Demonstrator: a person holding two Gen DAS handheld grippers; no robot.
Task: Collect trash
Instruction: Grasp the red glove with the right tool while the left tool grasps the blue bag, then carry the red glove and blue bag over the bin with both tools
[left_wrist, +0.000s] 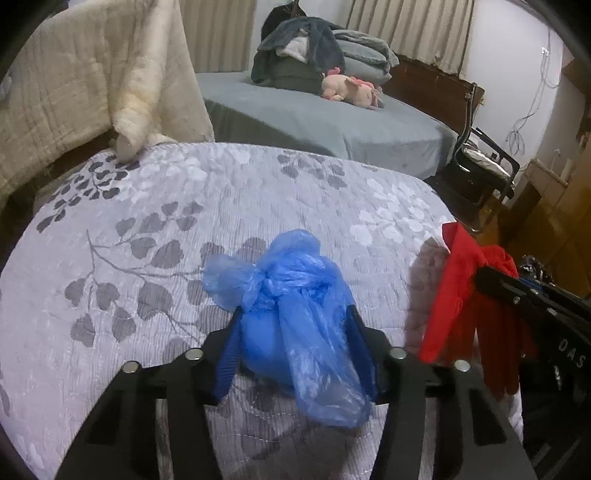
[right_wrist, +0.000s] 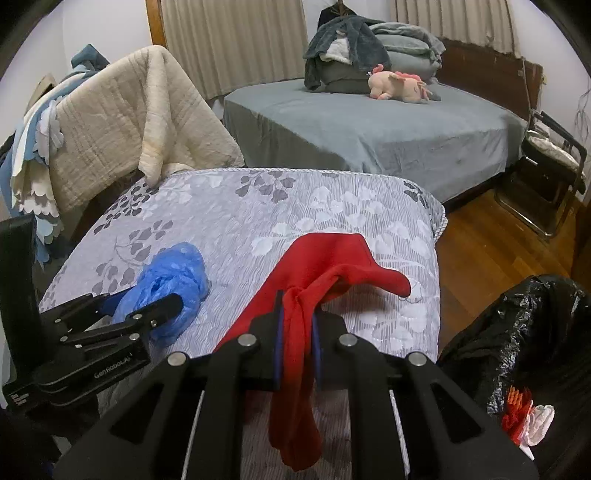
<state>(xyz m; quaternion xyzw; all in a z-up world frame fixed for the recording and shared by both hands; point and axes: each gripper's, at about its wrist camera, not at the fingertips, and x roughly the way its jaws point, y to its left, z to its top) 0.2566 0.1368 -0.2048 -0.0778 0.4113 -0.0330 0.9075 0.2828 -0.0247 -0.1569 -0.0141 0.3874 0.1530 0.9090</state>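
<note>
A knotted blue plastic bag (left_wrist: 306, 280) lies on the floral grey bedspread (left_wrist: 166, 221). My left gripper (left_wrist: 295, 314) straddles it, and the blue pads press its two sides. In the right wrist view the same blue plastic bag (right_wrist: 173, 266) sits between the left gripper (right_wrist: 144, 299) fingers at the left. My right gripper (right_wrist: 298, 306) is shut on a red cloth (right_wrist: 332, 258), which hangs down past the jaws and drapes above the bedspread (right_wrist: 295, 206). From the left wrist, the red cloth (left_wrist: 454, 288) and right gripper (left_wrist: 484, 275) show at the right.
A black trash bag (right_wrist: 517, 325) stands open on the wooden floor at the right, with red and white scraps (right_wrist: 524, 417) inside. Behind are a grey bed (right_wrist: 369, 122) with a pink plush toy (right_wrist: 399, 86), a folding chair (right_wrist: 550, 158) and a beige quilt (right_wrist: 122, 122).
</note>
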